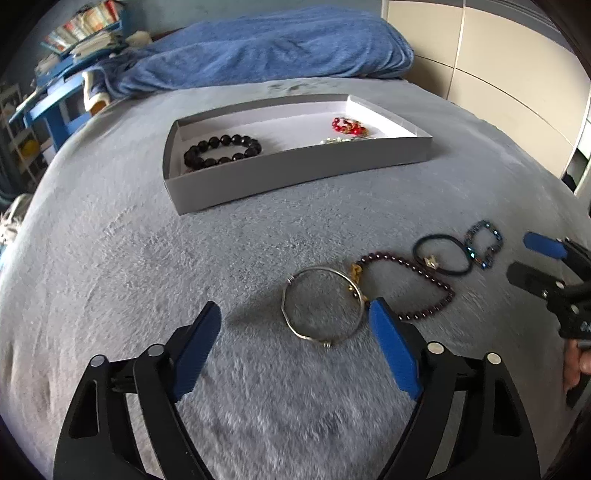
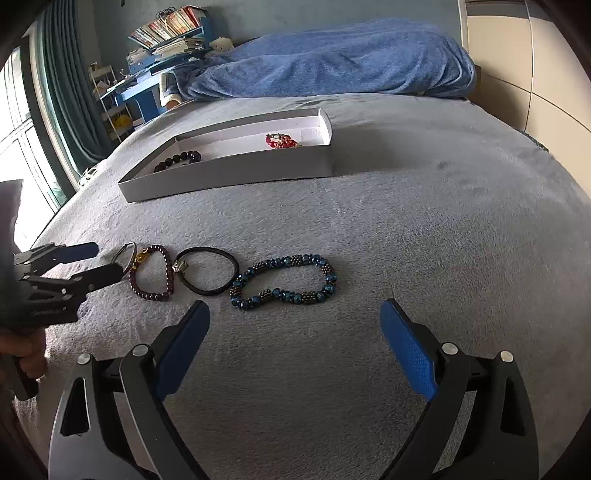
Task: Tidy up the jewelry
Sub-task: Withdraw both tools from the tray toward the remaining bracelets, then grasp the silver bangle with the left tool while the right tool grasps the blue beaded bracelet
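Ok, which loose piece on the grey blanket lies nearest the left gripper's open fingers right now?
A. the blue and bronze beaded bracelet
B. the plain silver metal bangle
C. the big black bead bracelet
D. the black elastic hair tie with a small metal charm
B: the plain silver metal bangle lies just ahead of the open left gripper, beside its right finger, while the other loose pieces lie farther right.

A bed covered by a grey fleece blanket [image 2: 424, 229] fills the room, with a rumpled blue blanket [image 2: 332, 59] at its far end. Beige wall panels [image 1: 498, 74] line the right side. At left, daylight enters a window [image 2: 18, 122] beside teal curtains [image 2: 62, 81], near a blue desk [image 2: 136, 92] stacked with books [image 2: 166, 27]
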